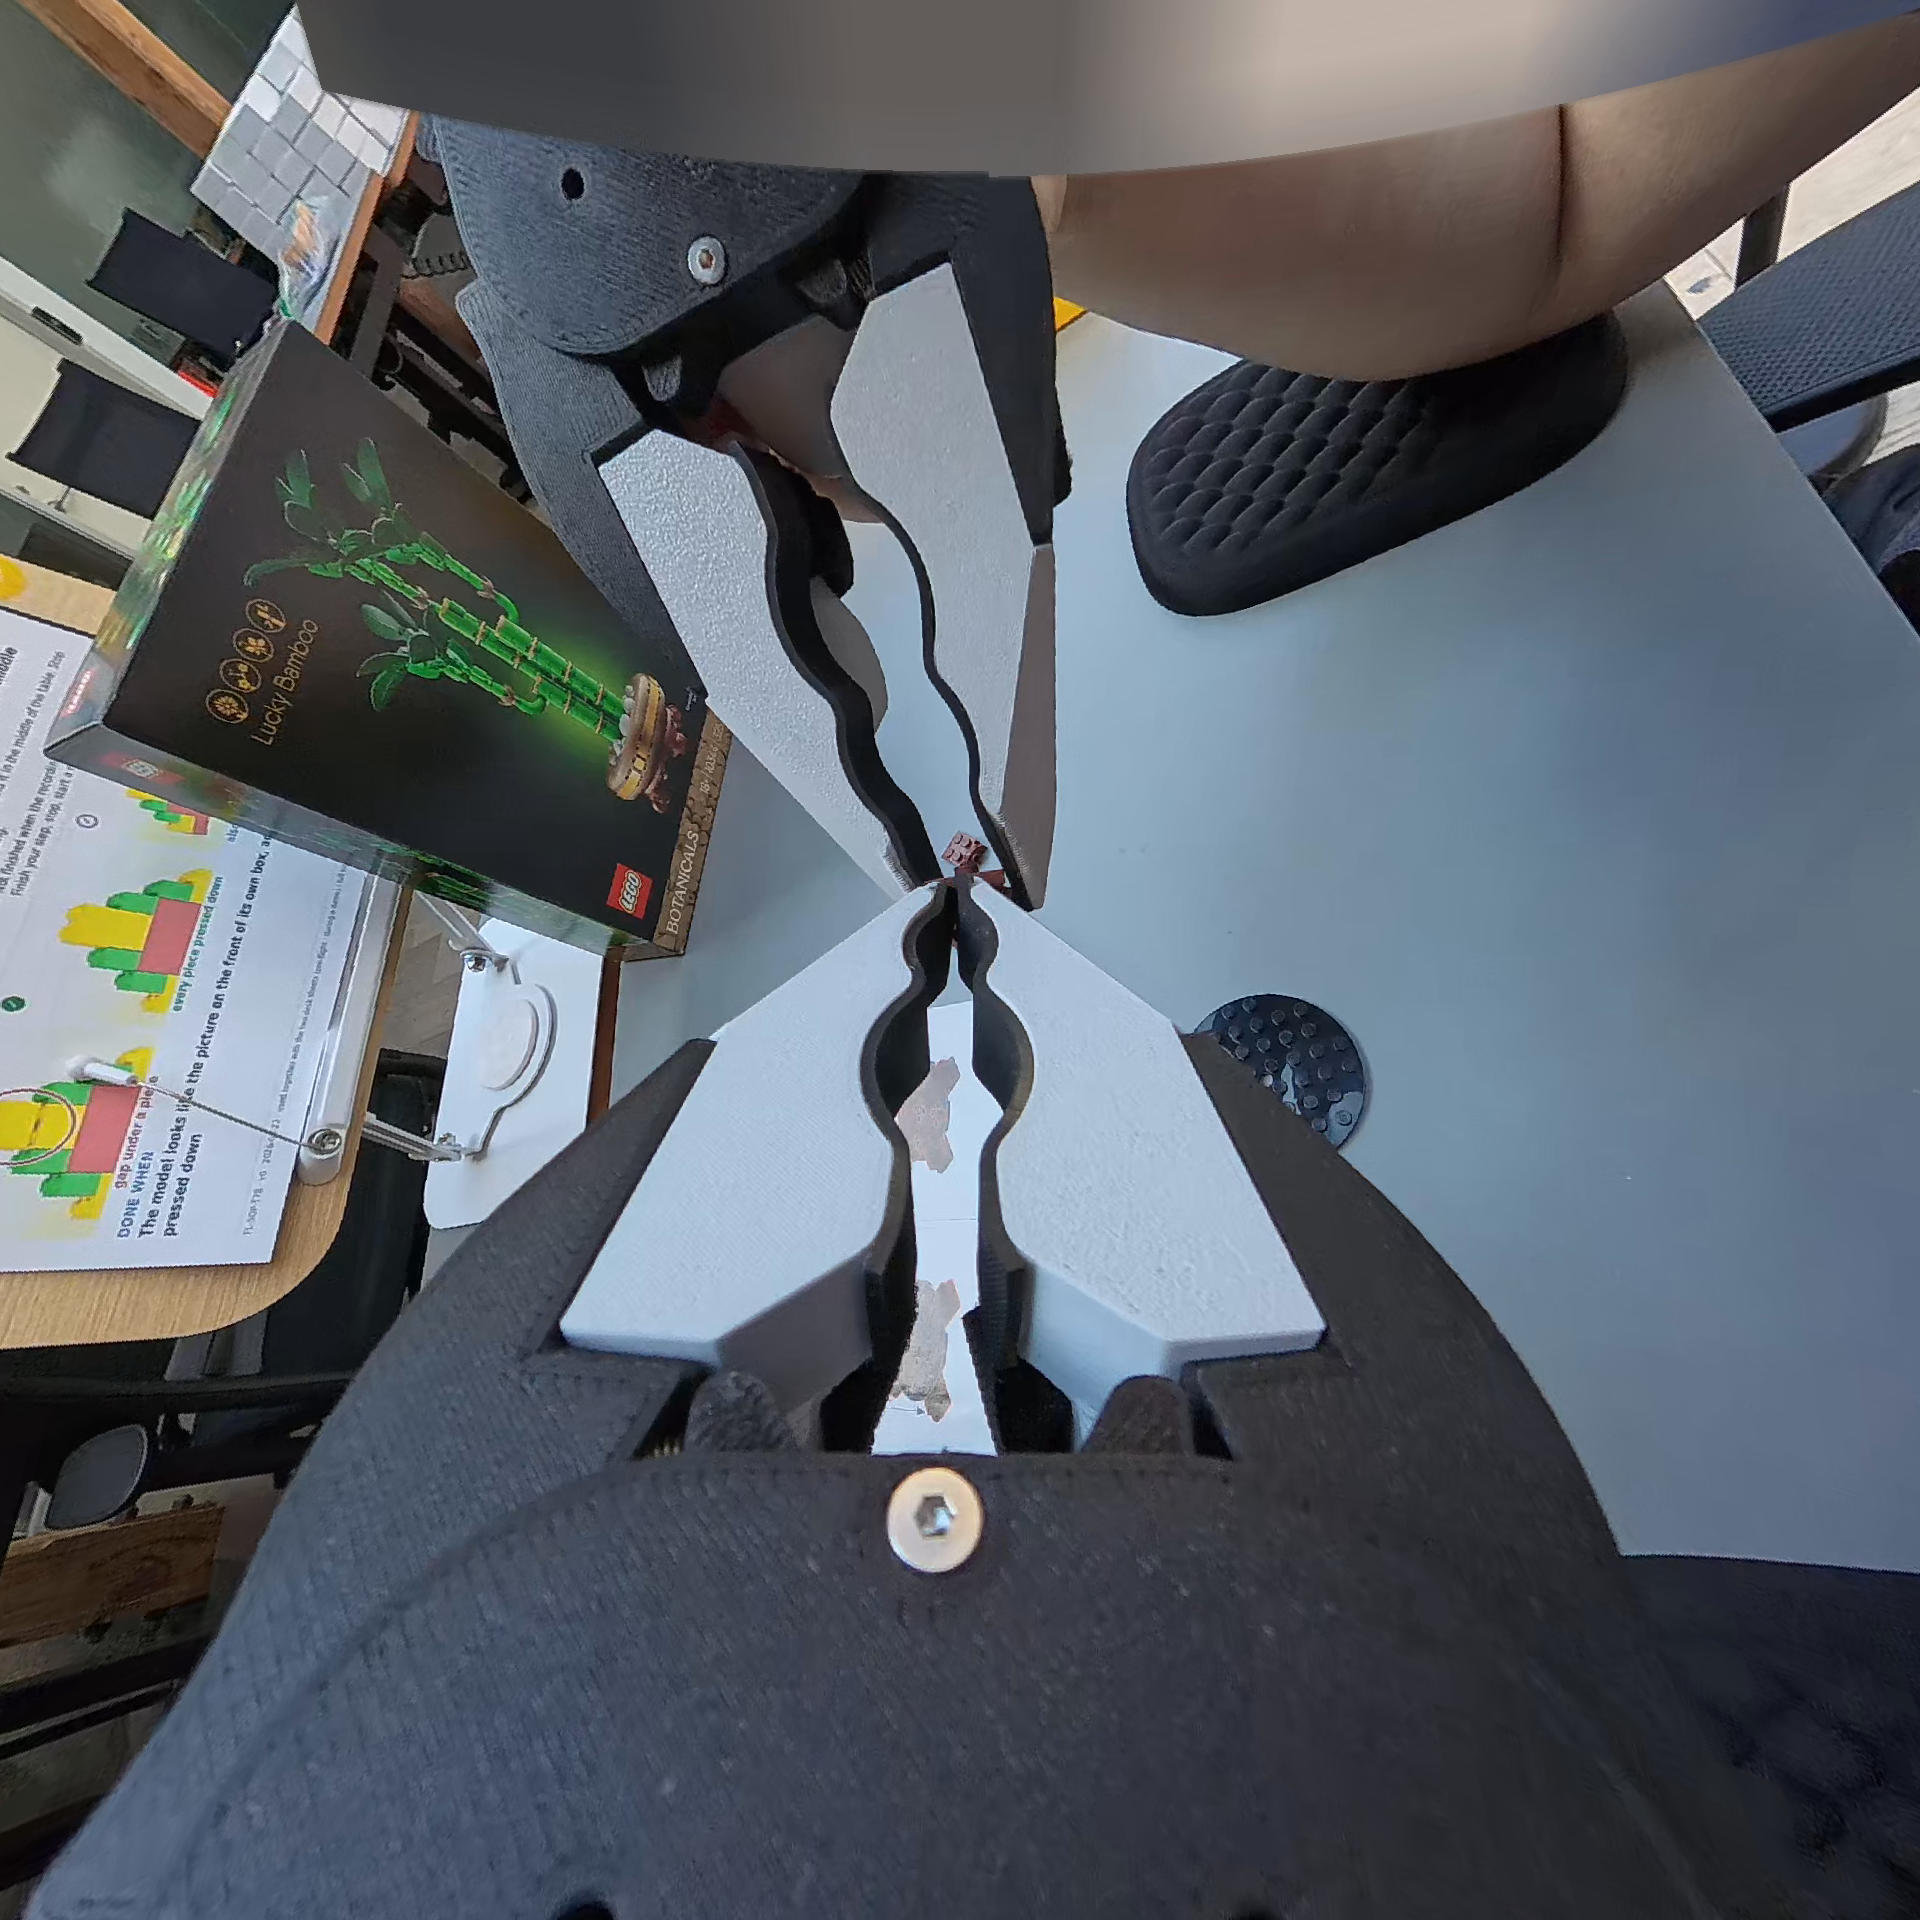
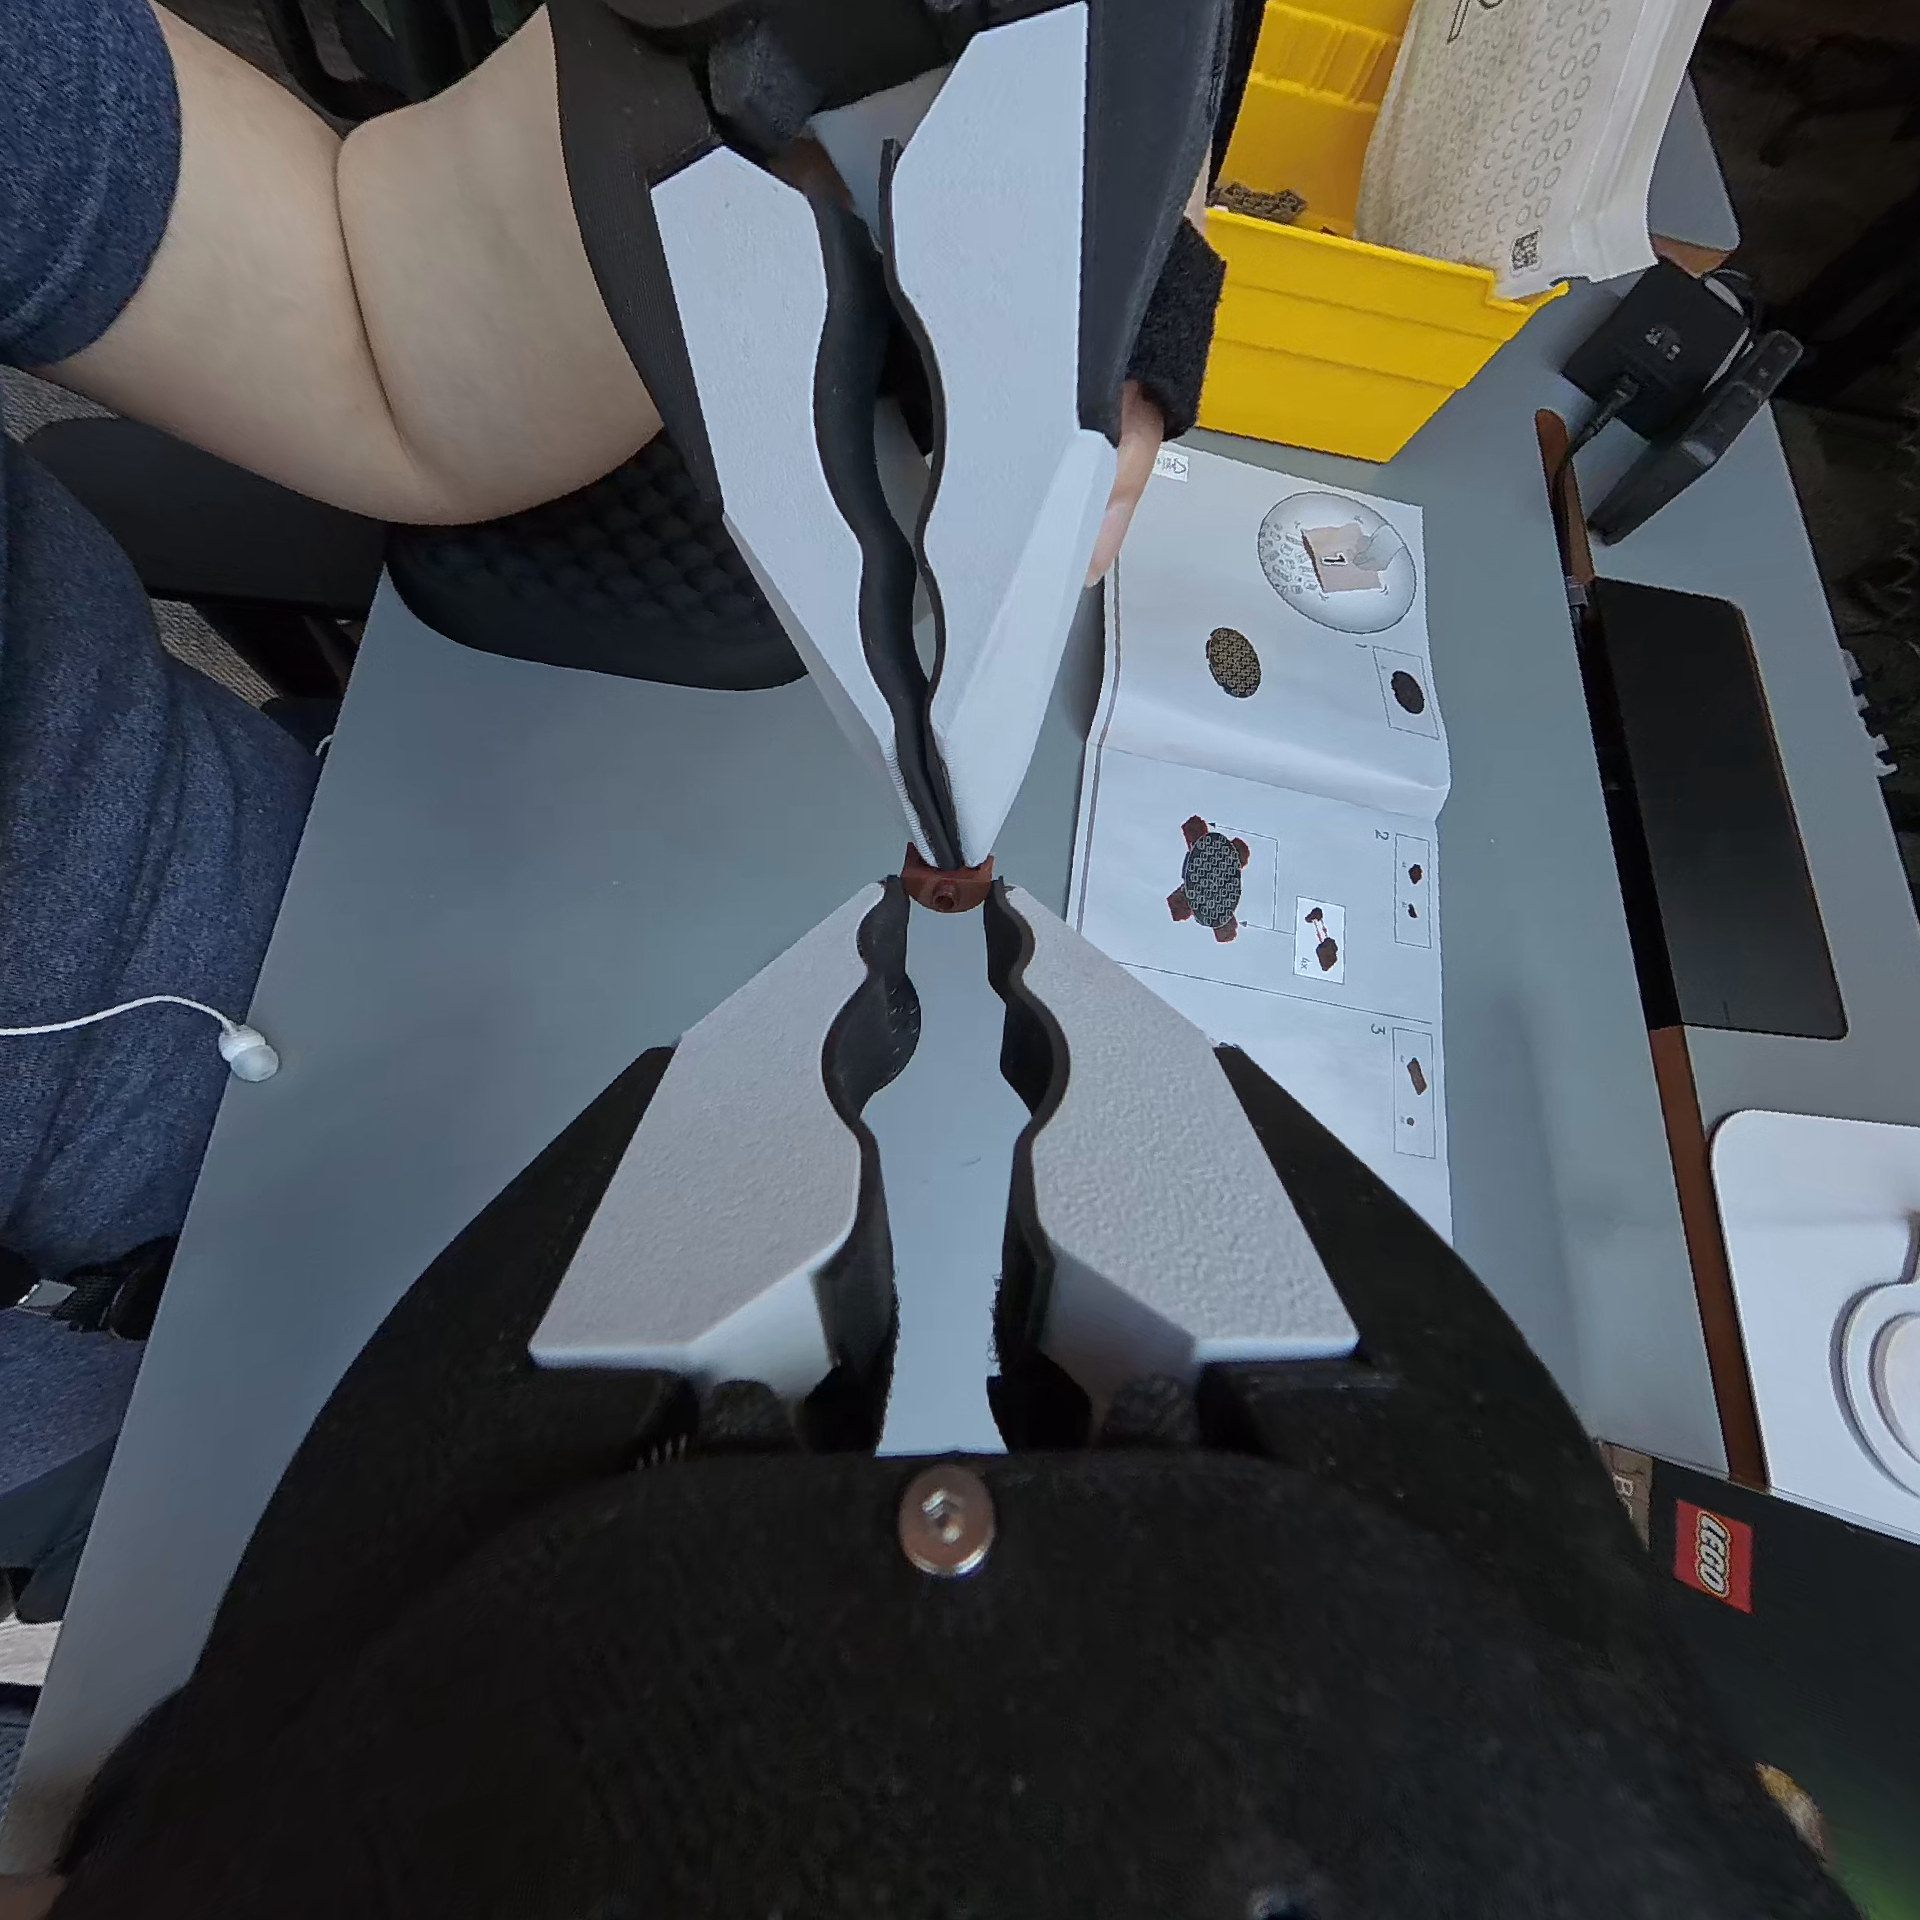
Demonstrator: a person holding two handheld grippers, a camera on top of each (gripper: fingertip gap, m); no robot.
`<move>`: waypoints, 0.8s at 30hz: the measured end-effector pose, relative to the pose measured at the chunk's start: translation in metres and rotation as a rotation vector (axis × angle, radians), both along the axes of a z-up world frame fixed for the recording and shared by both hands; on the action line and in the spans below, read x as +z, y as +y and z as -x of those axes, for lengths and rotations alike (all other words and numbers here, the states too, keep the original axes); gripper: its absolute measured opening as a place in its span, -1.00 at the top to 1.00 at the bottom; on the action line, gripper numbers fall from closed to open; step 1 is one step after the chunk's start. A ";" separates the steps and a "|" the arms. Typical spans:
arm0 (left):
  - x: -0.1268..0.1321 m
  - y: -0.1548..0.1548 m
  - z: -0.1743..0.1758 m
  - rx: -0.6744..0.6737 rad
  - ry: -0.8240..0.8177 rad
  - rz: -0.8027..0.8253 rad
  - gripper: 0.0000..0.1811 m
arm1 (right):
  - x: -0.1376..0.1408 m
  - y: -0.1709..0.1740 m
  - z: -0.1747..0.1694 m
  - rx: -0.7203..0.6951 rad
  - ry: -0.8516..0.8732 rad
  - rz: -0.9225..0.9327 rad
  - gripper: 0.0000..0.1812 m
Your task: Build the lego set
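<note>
Meeting tip to tip, two claws, left [image 1: 954, 902] and right [image 2: 943, 891], both pinch one brown piece [image 2: 943, 883].

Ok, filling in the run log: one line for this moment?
phase: mid-air assembly | right gripper: shut on brown piece | left gripper: shut, tips touching it

Each camera sits just behind its own fingers and looks down along them at the grey table [image 1: 1455, 935], very near. The two views face each other: each shows the other gripper tip to tip, and both share the black wrist rest [image 1: 1351, 478].
</note>
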State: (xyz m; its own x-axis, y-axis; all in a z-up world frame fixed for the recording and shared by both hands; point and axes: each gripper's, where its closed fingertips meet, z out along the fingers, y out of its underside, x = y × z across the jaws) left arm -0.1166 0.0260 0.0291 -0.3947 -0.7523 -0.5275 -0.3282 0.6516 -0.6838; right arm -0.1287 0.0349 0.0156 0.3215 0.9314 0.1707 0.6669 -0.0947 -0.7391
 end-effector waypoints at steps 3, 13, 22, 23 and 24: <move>-0.003 0.002 -0.001 0.006 0.011 -0.003 1.00 | -0.002 0.001 -0.002 -0.010 -0.016 0.000 0.84; 0.020 0.007 0.005 -0.002 -0.105 0.107 0.94 | -0.010 -0.002 -0.012 -0.017 -0.078 0.023 0.84; 0.028 0.002 -0.021 -0.117 -0.255 0.375 0.73 | 0.027 -0.014 -0.043 -0.026 0.066 0.029 0.84; 0.029 -0.002 -0.026 -0.133 -0.281 0.360 0.70 | 0.028 -0.014 -0.047 -0.036 0.067 0.032 0.84; 0.028 -0.006 -0.030 -0.136 -0.302 0.324 0.69 | 0.029 -0.017 -0.051 -0.037 0.064 0.042 0.84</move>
